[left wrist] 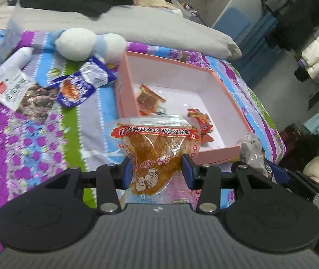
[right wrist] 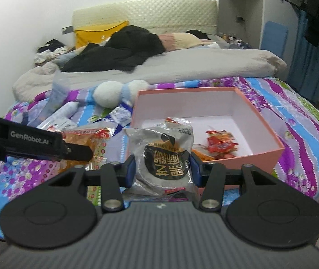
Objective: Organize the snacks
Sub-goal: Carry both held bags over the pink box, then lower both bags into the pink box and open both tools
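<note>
Our left claw [left wrist: 158,171] is clamped on a clear plastic snack bag with a red band and an orange-brown snack inside [left wrist: 157,148]. The blue pads squeeze the bag near its bottom, and its long way stands up out of the claw, with the sealed top edge highest.

Our right claw [right wrist: 162,168] is clamped on a crinkly silver snack bag with a round black and gold label [right wrist: 166,157]. That bag stands up from the pads too, its top edge toward the box.

Both bags are in the air above the bed, not lying on it.

Just past both claws sits the open pink cardboard box with white inside walls [right wrist: 244,157]. It rests on the bright purple, blue and green flowered bedspread [left wrist: 24,139], toward the bed's right edge. Its near wall is right beyond the fingertips, so we think the next move is a short push forward over that wall and then letting go.

The right claw looks a bit nearer to the box. The left claw is beside it on the left, closer to the box's near left corner.

Some small red and orange snack packs [right wrist: 222,145] already lie on the box floor.

More snacks wait on the bedspread left of the box, such as a blue and white snack packet [left wrist: 80,85].
</note>
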Available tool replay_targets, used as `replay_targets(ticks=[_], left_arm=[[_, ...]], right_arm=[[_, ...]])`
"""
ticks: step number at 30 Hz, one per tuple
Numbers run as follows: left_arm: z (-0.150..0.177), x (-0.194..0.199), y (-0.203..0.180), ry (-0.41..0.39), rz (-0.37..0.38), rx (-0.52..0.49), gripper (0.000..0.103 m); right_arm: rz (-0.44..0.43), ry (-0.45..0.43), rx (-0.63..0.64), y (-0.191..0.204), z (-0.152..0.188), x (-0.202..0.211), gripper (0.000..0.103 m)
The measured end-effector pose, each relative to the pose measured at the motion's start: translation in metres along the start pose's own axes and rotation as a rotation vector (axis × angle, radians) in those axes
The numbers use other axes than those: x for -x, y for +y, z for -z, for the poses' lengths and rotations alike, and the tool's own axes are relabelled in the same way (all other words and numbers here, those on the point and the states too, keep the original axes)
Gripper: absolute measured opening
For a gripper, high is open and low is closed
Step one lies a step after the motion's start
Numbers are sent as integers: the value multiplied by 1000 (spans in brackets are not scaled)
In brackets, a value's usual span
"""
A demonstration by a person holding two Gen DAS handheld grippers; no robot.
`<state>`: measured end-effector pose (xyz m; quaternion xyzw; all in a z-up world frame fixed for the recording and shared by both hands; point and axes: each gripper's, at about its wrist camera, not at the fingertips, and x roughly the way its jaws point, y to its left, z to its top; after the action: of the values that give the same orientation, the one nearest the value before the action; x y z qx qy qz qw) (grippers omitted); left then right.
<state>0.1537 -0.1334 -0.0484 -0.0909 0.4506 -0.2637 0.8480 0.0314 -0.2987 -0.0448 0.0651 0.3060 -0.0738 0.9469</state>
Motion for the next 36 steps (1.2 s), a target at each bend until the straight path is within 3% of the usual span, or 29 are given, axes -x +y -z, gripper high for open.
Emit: replay_targets(ticks=[6, 19, 31, 32, 35, 36], left_arm=[[-40, -35, -16, 9, 2, -30, 50], [-133, -145, -22, 47, -39, -38, 50], [-151, -211, -14, 111, -89, -54, 51], [-150, -210, -15, 114, -95, -58, 54], [-151, -206, -19, 106, -132, -81, 81], [-151, -203, -21, 96, -142, -89, 85]], right_arm=[[26, 10, -45, -27, -16, -29, 51], [53, 65, -74, -82, -55, -140, 51], [42, 157, -86, -100, -56, -208, 52], [39, 162, -85, -101, -56, -209, 52], [28, 175, -102, -104, -55, -209, 53], [26, 181, -110, -105, -56, -210, 58]])
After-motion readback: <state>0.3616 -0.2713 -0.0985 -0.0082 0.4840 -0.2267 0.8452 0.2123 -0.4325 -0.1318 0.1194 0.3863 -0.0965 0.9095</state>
